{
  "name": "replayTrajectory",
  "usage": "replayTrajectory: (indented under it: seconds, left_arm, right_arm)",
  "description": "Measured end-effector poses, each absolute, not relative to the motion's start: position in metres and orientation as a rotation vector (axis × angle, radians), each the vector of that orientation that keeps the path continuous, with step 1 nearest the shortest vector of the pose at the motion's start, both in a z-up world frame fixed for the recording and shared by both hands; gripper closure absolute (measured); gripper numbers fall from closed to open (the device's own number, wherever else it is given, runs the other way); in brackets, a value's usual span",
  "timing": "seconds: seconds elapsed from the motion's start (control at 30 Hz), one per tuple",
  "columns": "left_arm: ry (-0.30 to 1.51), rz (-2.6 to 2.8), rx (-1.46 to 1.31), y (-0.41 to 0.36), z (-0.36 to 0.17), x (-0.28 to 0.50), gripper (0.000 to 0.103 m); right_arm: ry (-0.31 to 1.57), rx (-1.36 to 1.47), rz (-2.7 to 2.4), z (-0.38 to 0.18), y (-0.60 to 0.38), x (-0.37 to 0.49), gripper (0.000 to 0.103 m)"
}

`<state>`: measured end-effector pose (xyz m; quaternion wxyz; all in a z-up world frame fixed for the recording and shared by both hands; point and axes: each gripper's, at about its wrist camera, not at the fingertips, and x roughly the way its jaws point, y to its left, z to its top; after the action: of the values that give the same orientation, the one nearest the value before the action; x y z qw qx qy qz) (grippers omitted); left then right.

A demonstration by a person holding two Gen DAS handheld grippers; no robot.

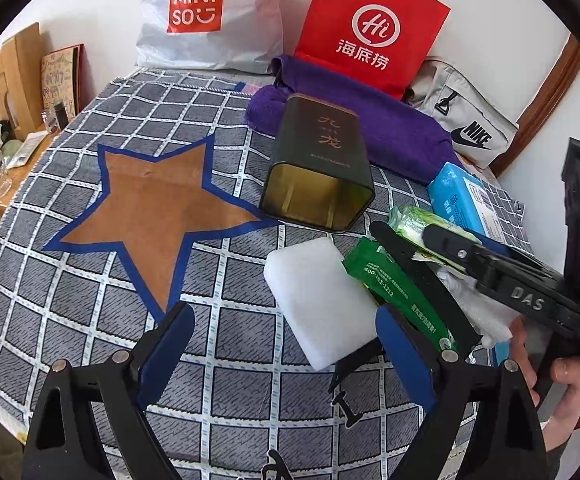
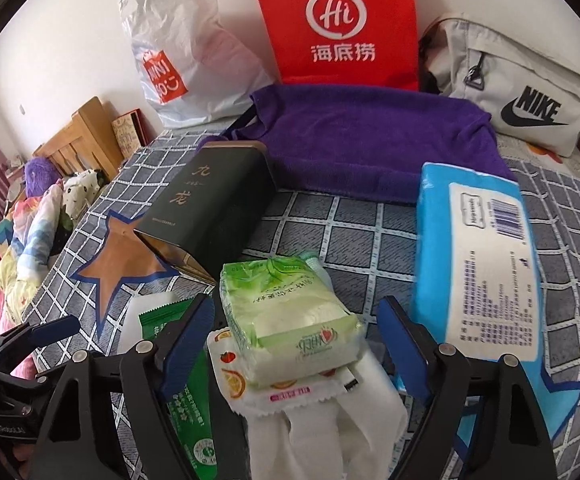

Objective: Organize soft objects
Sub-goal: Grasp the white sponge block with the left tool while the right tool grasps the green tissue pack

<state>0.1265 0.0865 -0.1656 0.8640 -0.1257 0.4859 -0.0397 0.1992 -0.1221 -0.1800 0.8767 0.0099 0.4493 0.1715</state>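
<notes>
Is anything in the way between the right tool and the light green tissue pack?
No. The light green tissue pack already sits between the open fingers of the right tool, on top of other packets, with nothing in front of it.

Star patch (image 1: 157,216) area free; tin (image 1: 318,172), packets (image 2: 290,320) crowd right.

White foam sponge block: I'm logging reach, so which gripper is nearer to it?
Left. The left gripper has the white foam sponge block between its open fingers; the right gripper straddles the pale green tissue pack beside it.

Three bags (image 2: 332,24), one tin (image 2: 213,212), one towel (image 2: 370,136), four tissue packs (image 2: 290,316).
</notes>
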Motion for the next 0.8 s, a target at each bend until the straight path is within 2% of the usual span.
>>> replayTrajectory:
  seconds: [0.03, 0.17, 0.6, 0.8]
  left_arm:
    - [1.021, -0.083, -0.265, 0.087, -0.167, 0.128, 0.012]
    - [1.028, -0.085, -0.273, 0.088, -0.171, 0.132, 0.012]
    - [1.064, -0.098, -0.172, 0.067, -0.17, 0.132, 0.012]
    - [1.102, -0.102, -0.091, 0.039, -0.178, 0.135, 0.012]
  right_arm:
    - [0.95, 0.016, 0.369, -0.182, -0.121, 0.201, 0.04]
    - [0.931, 0.033, 0.38, -0.18, -0.124, 0.199, 0.042]
    - [0.781, 0.095, 0.367, -0.134, -0.158, 0.159, 0.042]
    - [0.762, 0.113, 0.301, -0.135, -0.198, 0.138, 0.042]
